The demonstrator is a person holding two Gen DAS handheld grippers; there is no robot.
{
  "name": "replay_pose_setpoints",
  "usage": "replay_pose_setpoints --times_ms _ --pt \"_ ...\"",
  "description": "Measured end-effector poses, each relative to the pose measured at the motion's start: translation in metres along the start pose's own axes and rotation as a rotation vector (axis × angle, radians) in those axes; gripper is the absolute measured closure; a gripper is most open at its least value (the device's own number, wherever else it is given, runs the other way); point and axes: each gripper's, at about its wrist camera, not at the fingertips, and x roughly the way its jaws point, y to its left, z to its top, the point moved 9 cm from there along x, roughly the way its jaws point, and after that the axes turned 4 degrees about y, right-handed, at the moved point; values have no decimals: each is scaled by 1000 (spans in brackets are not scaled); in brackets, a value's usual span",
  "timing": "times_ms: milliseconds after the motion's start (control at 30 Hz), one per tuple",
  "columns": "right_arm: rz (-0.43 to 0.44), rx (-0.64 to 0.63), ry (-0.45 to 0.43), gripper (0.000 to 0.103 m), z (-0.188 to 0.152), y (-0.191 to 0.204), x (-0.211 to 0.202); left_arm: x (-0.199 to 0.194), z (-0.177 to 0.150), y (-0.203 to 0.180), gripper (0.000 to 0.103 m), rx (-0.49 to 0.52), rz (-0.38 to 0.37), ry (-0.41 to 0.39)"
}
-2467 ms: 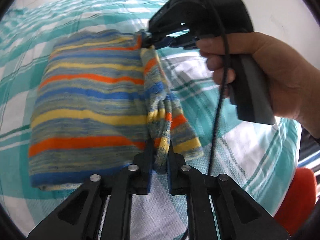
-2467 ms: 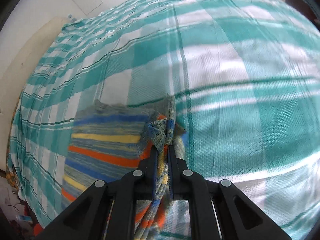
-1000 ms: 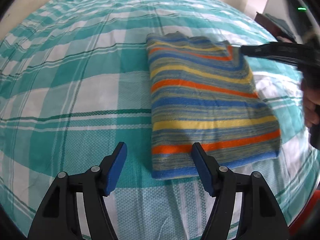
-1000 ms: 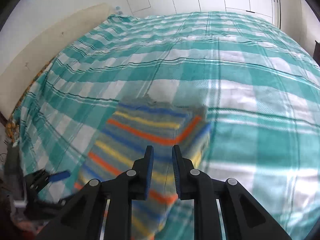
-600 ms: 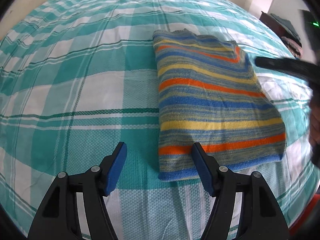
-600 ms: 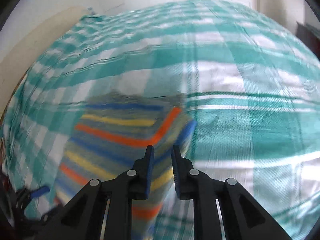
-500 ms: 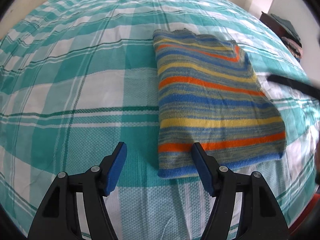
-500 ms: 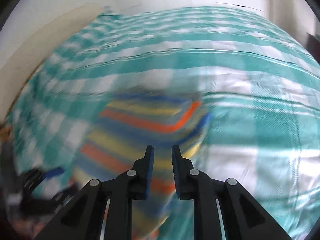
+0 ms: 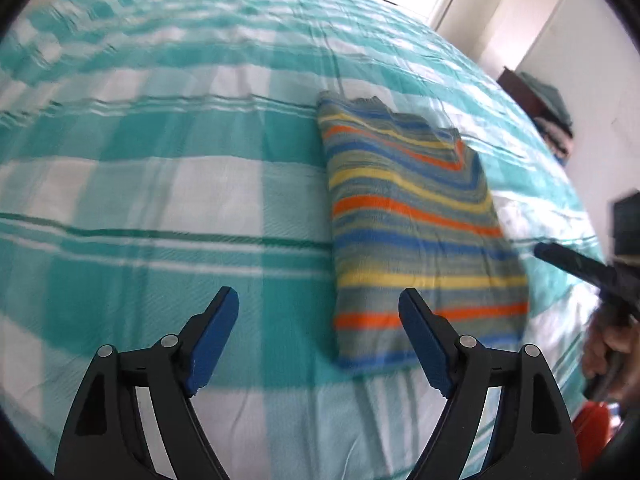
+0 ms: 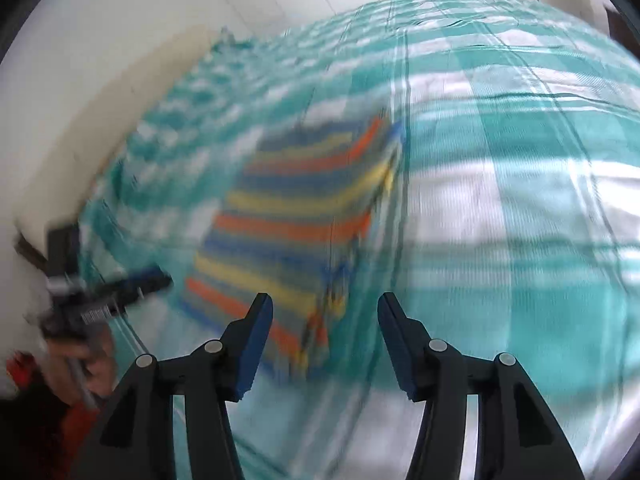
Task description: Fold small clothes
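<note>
The striped garment (image 9: 416, 232) lies folded flat on the bed (image 9: 160, 184), both the left gripper (image 9: 320, 344) and right gripper (image 10: 325, 342) just spreading empty fingers, so this fold looks finished and another garment seems next.

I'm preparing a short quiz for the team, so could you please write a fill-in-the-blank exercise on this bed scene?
1. The striped garment lies ____ on the checked bedsheet.
2. The left gripper holds ____ between its pads.
3. The jaws of the right gripper have just been ____.
4. The bedsheet's checks are white and ____.

Missing words: folded; nothing; opening; teal
</note>
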Motion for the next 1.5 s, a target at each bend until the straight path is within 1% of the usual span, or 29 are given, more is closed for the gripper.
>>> replay_pose_setpoints --times_ms 33,67,100,167,233,300,333,367,400,433,500,567,700,800,833,867,900,933,967,1000,1033,1100,1133,1200,1267,1300,1333,1400,1500 --pt "32 42 7 44 15 -10 12 11 1 -2 22 1 -27 30" --pt "52 82 10 44 25 -19 23 24 -1 -6 28 7 -56 63" --pt "106 133 41 44 37 -28 44 32 -2 -12 29 22 -87 73" --pt "142 191 76 47 49 -42 73 38 -1 -21 28 52 -120 52" --pt "229 217 59 48 66 -41 94 42 1 -32 29 56 -186 50" --pt "293 240 55 49 80 -35 110 50 5 -42 33 33 -262 64" --pt "338 254 59 50 87 -30 118 53 8 -44 39 28 -260 66" --pt "352 260 68 61 91 -27 124 57 9 -45 57 25 -258 69" --pt "337 258 79 82 94 -25 131 59 11 -44 67 15 -253 77" --pt "302 241 84 82 95 -23 134 58 14 -42 70 2 -254 78" --pt "238 160 58 82 100 -8 128 45 17 -45 77 16 -248 55" --pt "253 105 19 82 108 15 110 29 20 -51 78 52 -224 24" --pt "274 -16 -38 82 128 60 73 -13 27 -65 78 91 -223 -46" --pt "310 -71 -73 82 143 88 42 -46 38 -68 78 102 -237 -101" --pt "312 -79 -77 82 145 92 36 -51 39 -67 77 103 -238 -109" --pt "309 -86 -80 82 150 95 33 -52 44 -66 72 103 -229 -117" --pt "285 -96 -83 78 156 96 35 -48 47 -63 56 101 -209 -116" --pt "242 -90 -78 73 159 85 36 -35 51 -60 43 95 -159 -105" --pt "171 -70 -65 49 163 71 47 -20 53 -50 23 86 -73 -92" --pt "100 -55 -64 21 164 59 52 -5 50 -40 21 82 17 -77" --pt "-16 -27 -78 18 162 38 53 6 43 -33 22 92 84 -48" --pt "-136 1 -84 18 148 17 44 7 25 -26 26 120 166 -15" --pt "-181 -2 -83 17 138 12 37 0 17 -27 25 133 188 -31" --pt "-290 -59 -62 13 108 8 18 -22 -2 -28 14 156 241 -73" --pt "-373 -116 -36 12 77 13 1 -46 -16 -28 7 173 274 -116" --pt "-406 -140 -20 11 57 18 -8 -54 -20 -28 5 178 287 -127" --pt "-423 -160 -10 10 36 28 -18 -64 -25 -30 5 183 306 -137" --pt "-417 -166 -11 4 0 40 -41 -82 -31 -27 4 190 362 -153" --pt "-408 -128 -48 1 -47 68 -65 -114 -45 -27 4 203 431 -198"
